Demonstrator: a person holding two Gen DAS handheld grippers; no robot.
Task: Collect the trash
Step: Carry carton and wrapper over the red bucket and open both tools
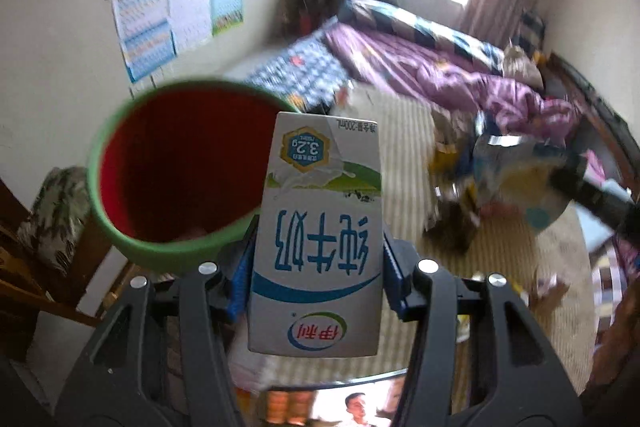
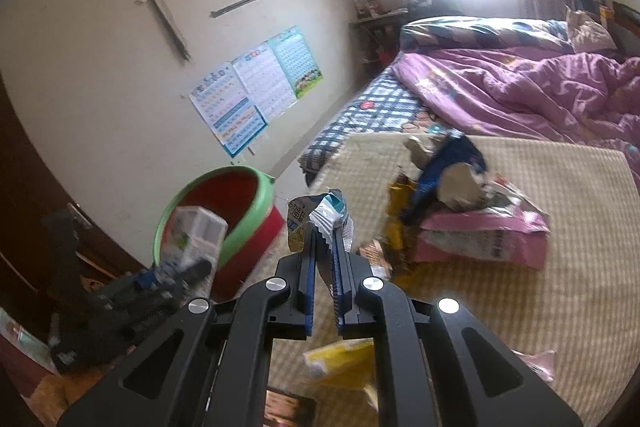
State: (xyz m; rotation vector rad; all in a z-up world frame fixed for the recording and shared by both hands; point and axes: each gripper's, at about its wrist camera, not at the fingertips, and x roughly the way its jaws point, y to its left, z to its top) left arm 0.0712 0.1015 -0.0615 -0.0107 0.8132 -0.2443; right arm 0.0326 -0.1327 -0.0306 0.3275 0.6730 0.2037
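Bedroom setting: cream wall with three study charts (image 2: 256, 87), bright window far right, bed with purple quilt (image 2: 532, 87) along the far side. Near half of the bed carries a woven straw mat (image 2: 560, 267), and the trash sits on it.

Bin (image 1: 160, 167): red bucket with a green rim, standing at the left edge of the mat by the wall, mouth open toward both cameras.

Trash pile (image 2: 472, 223): pink bag, yellow and blue wrappers, crumpled paper, heaped mid-mat, right of the bin. A yellow packet (image 2: 344, 363) lies nearer, under the right tool.

Left gripper (image 1: 316, 267): blue pads clamped on both narrow sides of a milk carton (image 1: 316, 227), held just in front of the bin rim. Right wrist view shows the carton at the bin mouth, blurred.

Right gripper (image 2: 324, 267): jaws pinched nearly together on a crumpled foil wrapper (image 2: 324, 219), held above the mat, right of the bin.

Handling, judged:
- Carton: light, likely empty; stiff enough at its edges, walls will dent. Side grip at mid-height looks sound.
- Wrapper: near weightless, slick, crushable; pinch a bunched fold.

Legible text on the carton, seen upside down: "纯牛奶", "伊利" logo, "3.2g" badge, "200mL". Wrapper print not readable.
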